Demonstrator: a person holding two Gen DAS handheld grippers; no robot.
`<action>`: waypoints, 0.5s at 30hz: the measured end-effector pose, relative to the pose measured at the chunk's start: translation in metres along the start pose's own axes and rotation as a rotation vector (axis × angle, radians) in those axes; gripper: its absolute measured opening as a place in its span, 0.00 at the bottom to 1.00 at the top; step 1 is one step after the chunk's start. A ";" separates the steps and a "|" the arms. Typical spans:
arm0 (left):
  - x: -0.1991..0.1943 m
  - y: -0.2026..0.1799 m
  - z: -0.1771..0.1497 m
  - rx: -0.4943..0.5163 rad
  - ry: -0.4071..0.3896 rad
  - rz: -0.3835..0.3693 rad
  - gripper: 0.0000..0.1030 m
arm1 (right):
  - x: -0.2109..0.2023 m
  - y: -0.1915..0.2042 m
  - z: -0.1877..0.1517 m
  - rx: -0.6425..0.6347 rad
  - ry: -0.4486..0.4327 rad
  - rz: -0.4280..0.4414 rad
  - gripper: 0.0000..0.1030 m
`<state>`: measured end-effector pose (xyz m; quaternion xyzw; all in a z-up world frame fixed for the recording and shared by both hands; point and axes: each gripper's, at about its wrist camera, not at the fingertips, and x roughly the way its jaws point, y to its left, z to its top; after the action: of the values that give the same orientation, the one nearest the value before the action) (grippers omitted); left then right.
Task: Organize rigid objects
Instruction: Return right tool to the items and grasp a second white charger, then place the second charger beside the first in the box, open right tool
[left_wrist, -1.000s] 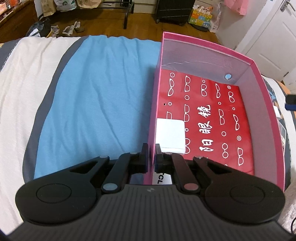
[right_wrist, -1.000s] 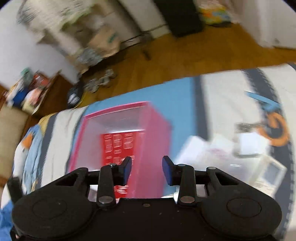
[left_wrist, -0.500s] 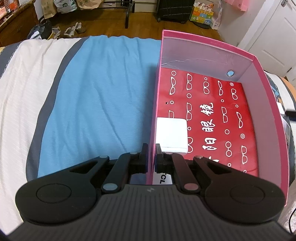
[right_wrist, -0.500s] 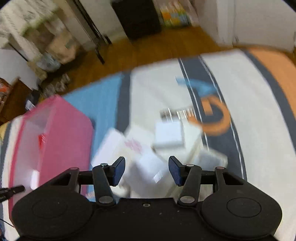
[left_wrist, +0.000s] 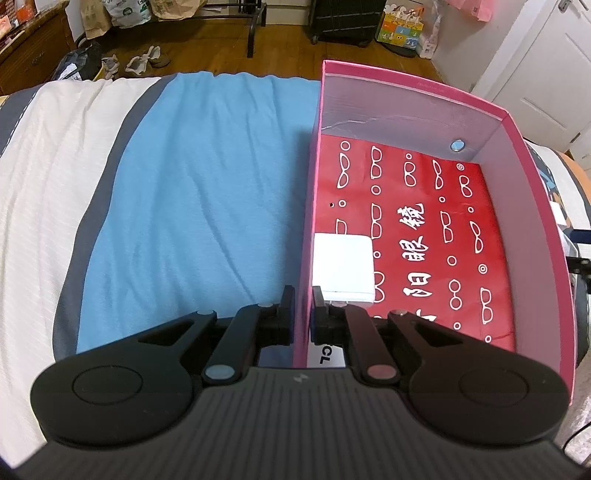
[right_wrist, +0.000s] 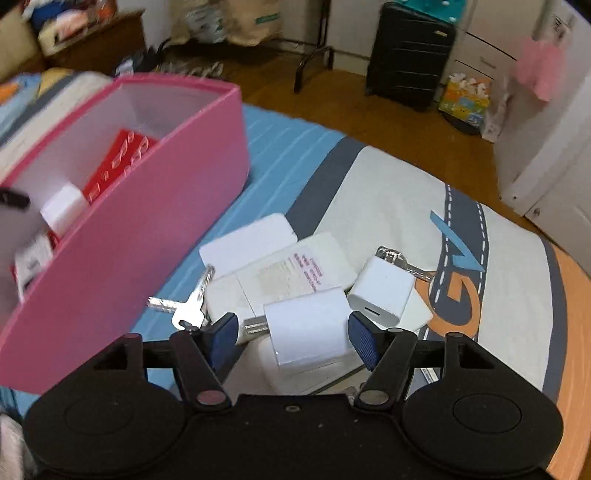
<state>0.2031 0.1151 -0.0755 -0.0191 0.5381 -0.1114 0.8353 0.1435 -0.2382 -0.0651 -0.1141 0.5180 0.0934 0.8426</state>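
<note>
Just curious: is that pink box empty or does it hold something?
Not empty: the pink box holds a white charger lying on red patterned paper.

Box (left_wrist: 509, 122): pink outside, pale whitish inside walls.
Box lining (left_wrist: 413, 236): red, printed with white spectacles, rings and Chinese characters.
Charger (right_wrist: 308, 328) between the right jaws: white.
Right gripper pads (right_wrist: 364, 341): blue, on black arms.
Keys (right_wrist: 190, 306) ahead of the left pad: silver.
Bedspread (left_wrist: 192, 206): blue, grey-edged, beside cream.
</note>
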 end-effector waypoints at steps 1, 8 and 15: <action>0.000 0.000 0.000 -0.001 0.000 -0.002 0.07 | 0.006 0.001 0.001 -0.019 0.011 -0.020 0.71; 0.001 0.003 0.000 -0.008 0.007 -0.012 0.07 | 0.023 0.000 0.005 -0.026 0.056 -0.028 0.64; 0.001 0.004 0.000 -0.005 0.004 -0.010 0.07 | 0.015 -0.019 -0.003 0.180 0.061 0.058 0.60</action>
<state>0.2039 0.1184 -0.0767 -0.0236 0.5401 -0.1142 0.8335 0.1532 -0.2571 -0.0779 -0.0258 0.5530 0.0674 0.8301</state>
